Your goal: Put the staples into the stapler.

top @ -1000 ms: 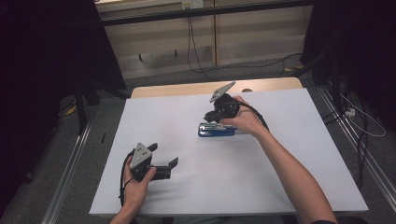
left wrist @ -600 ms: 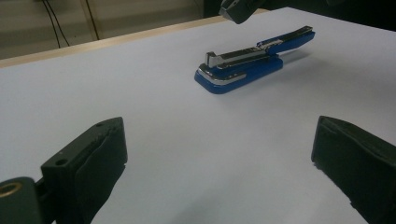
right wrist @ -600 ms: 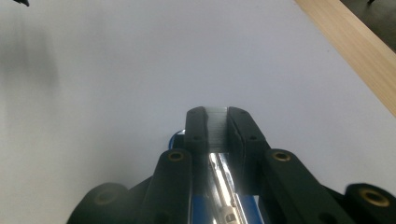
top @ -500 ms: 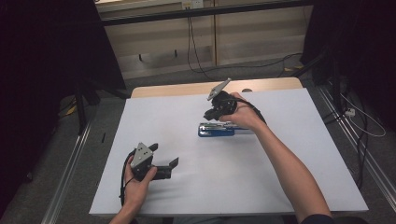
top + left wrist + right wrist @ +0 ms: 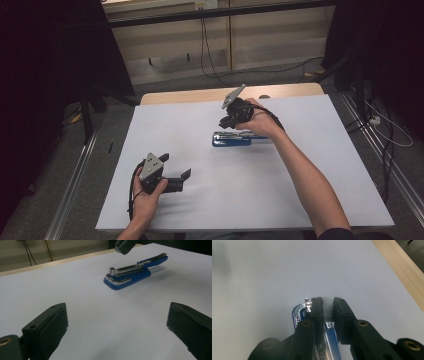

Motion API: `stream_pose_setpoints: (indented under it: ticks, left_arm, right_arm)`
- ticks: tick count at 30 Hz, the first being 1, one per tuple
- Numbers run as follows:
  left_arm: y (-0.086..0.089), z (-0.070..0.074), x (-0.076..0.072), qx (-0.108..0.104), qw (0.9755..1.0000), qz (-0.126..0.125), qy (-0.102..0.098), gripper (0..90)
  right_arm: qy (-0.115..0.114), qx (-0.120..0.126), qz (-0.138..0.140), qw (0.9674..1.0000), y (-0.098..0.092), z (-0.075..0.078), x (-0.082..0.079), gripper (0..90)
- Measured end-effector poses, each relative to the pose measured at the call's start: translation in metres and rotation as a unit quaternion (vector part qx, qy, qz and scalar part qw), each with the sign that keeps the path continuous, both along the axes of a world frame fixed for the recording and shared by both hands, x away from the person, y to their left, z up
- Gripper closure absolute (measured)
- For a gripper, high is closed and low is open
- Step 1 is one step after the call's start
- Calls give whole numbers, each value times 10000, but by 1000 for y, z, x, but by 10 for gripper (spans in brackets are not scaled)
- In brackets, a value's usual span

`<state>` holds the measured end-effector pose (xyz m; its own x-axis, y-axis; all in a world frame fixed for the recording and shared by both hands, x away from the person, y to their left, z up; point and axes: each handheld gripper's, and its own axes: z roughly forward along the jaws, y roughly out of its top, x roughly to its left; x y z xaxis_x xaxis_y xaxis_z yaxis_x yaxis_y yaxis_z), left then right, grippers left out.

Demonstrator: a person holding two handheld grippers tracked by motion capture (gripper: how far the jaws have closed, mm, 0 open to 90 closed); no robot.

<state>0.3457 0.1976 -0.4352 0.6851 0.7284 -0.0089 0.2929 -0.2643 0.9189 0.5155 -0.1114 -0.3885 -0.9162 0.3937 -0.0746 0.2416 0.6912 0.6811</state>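
A blue stapler point(image 5: 231, 139) lies on the white table sheet point(image 5: 300, 200) with its top swung open and the metal magazine showing; it also appears in the left gripper view point(image 5: 130, 275). My right gripper point(image 5: 227, 120) hovers just above its front end, shut on a thin silvery strip of staples point(image 5: 328, 308), with the stapler's chrome nose point(image 5: 298, 313) directly below the jaws. My left gripper point(image 5: 175, 166) rests low near the table's front left, wide open and holding nothing point(image 5: 117, 322), pointed toward the stapler.
A bare wooden strip point(image 5: 200, 95) runs along the table's far edge beyond the sheet. Metal rails point(image 5: 75, 175) flank both sides, and cables point(image 5: 390, 130) lie on the floor to the right.
My right gripper has lifted slightly up and away from the stapler, still shut on the strip. The left hand has stayed put.
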Motion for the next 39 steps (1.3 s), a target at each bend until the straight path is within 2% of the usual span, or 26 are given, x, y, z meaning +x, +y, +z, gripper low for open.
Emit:
stream_pose_setpoints:
  ticks: [6,15,21,26,39]
  left_arm:
    - [0,0,0,-5,10000,0,3,36]
    - [0,0,0,-24,10000,0,16,36]
    - [0,0,0,-32,10000,-3,13,36]
    - [0,0,0,-8,10000,-11,16,36]
    - [0,0,0,-36,10000,3,25,36]
  right_arm:
    - [-78,-147,225,9996,1,-2,1,794]
    - [-25,-196,506,9985,6,-10,1,794]
    - [3,-221,596,9980,9,-14,2,794]
    - [45,-203,501,9985,5,-16,5,794]
    - [139,-232,674,9974,9,-21,5,794]
